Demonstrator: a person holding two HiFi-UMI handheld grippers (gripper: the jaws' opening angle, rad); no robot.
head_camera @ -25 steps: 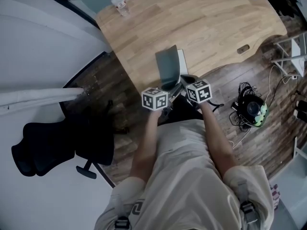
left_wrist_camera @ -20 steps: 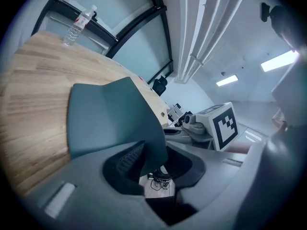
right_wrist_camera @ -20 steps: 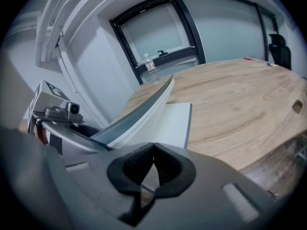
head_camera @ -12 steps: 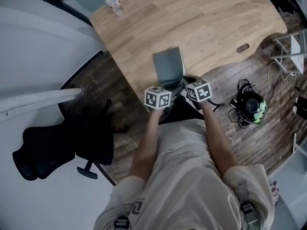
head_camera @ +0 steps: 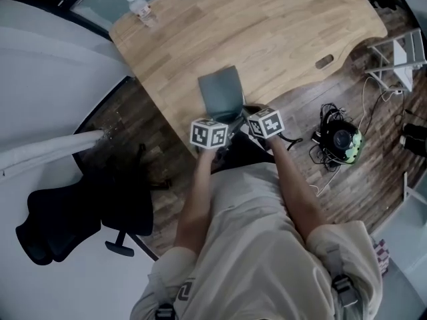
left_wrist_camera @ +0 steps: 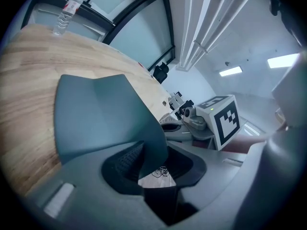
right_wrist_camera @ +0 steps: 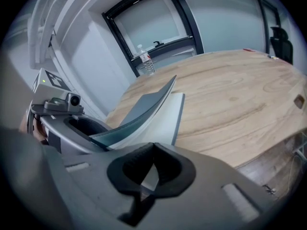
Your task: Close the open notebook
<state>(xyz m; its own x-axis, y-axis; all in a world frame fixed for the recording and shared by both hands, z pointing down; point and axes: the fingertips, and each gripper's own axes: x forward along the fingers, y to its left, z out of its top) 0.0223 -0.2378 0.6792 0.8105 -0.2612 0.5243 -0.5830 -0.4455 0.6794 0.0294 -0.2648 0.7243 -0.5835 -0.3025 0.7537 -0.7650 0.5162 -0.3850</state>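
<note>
Grey-green notebook cover [left_wrist_camera: 96,110] sits loose between the left gripper's [left_wrist_camera: 151,164] just-opening jaws; right gripper [right_wrist_camera: 152,151] pinched shut. Released while raised, it could spring back open.

The left hand-held gripper [left_wrist_camera: 156,166] fills the bottom of the view. Its jaws have just been opening and stand apart. The near corner of the notebook's grey-green cover [left_wrist_camera: 100,114] dips between them, lying against the left pad with a gap to the right one. The cover is lifted and bowed above the wooden bench [left_wrist_camera: 29,71]. A water bottle [left_wrist_camera: 69,11] stands at the bench's far edge, before dark-framed windows [left_wrist_camera: 139,37]. Just beyond the cover's right edge sits the right hand-held gripper [left_wrist_camera: 173,127] with its marker cube [left_wrist_camera: 223,121].
</note>
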